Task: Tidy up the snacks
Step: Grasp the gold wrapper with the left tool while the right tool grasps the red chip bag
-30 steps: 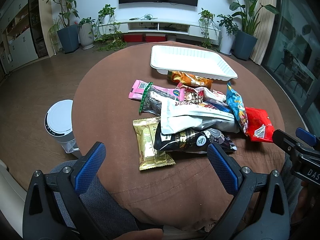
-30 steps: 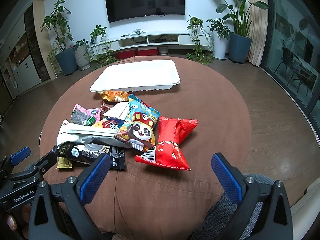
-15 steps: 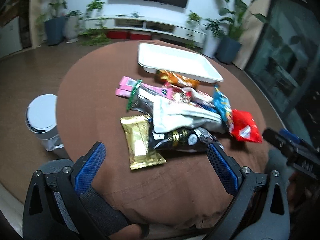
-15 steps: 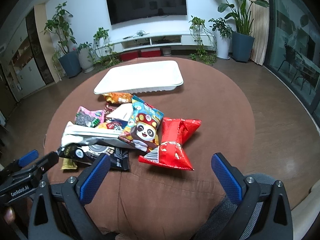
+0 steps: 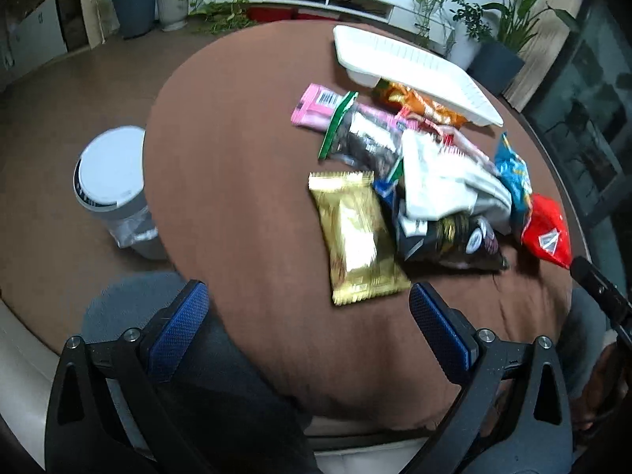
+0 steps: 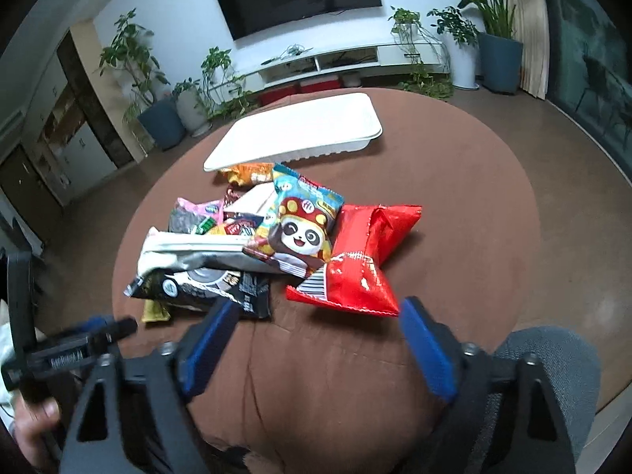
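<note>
Brown cloth covers the round table (image 6: 454,213), where a heap of snack packets lies just in front of an empty white tray (image 6: 304,134). A red packet (image 6: 355,260) sits at the heap's right edge, touching a panda-printed packet (image 6: 304,225); a gold packet (image 5: 355,233) lies at the near left. Spread wide and holding nothing, the left gripper (image 5: 308,324) hangs above the table's near edge (its view is blurred). Nothing sits between the closing jaws of the right gripper (image 6: 316,339), just short of the red packet
</note>
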A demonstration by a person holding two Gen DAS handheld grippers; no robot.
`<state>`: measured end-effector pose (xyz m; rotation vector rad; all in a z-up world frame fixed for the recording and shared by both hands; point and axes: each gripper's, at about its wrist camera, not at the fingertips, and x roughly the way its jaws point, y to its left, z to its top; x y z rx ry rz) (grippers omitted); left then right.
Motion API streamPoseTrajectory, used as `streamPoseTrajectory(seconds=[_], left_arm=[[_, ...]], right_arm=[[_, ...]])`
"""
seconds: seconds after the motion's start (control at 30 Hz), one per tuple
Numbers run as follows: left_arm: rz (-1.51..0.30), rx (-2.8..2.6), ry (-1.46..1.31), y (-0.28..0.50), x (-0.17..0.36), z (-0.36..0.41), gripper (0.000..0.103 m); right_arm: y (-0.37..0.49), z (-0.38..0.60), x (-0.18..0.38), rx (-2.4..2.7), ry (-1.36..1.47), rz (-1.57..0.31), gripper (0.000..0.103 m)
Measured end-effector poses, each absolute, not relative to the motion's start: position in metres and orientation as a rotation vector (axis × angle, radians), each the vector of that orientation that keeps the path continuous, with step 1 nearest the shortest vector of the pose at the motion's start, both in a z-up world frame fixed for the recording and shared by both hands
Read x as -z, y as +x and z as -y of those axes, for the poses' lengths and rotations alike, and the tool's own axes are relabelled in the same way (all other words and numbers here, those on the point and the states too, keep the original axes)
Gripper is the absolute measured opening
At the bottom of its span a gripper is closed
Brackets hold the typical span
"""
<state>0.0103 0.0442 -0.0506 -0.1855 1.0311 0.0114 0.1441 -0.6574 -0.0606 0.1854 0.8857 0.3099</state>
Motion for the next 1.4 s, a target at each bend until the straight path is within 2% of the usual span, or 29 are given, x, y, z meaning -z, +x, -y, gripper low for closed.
streamPoseTrajectory(seconds=[0.17,0.83,0.93,1.0,1.07,1.1,1.17,1.27,1.4], left_arm=[[-1.053,0.055,-0.099,0.029,0.059,-0.032,0.102],[-1.128,-0.031,-0.076,0.093,0.081,-0.023,0.099],[-1.117,-0.048,-0.072,0.099,0.084,-0.023,0.093],[-1.099,-0.052,-0.063,0.1,0.083,-0.025,0.084],[-1.083,-0.052,-0.067,0.098,0.079,-0.029,0.068],[-1.079,-0.049,-0.073,0.097,0.078,-0.032,0.065],[-1.076,-0.046,-0.077,0.096,0.076,-0.037,0.053],[-1.074,-0.042,-0.055,0.092,0.074,-0.044,0.04],[-1.067,-0.015,-0.02,0.08,0.071,-0.044,0.036]], right_arm=[[0.149,0.66,0.064,-0.332,0.18,-0.889,0.074],[0.158,0.666,0.062,-0.372,0.216,-0.846,0.074],[0.156,0.666,0.057,-0.391,0.227,-0.83,0.074],[0.155,0.668,0.052,-0.399,0.231,-0.808,0.074],[0.154,0.669,0.048,-0.4,0.235,-0.791,0.077],[0.154,0.67,0.047,-0.398,0.238,-0.785,0.079],[0.155,0.674,0.045,-0.389,0.248,-0.776,0.081],[0.16,0.679,0.047,-0.359,0.252,-0.788,0.086],[0.165,0.684,0.052,-0.303,0.249,-0.824,0.087]])
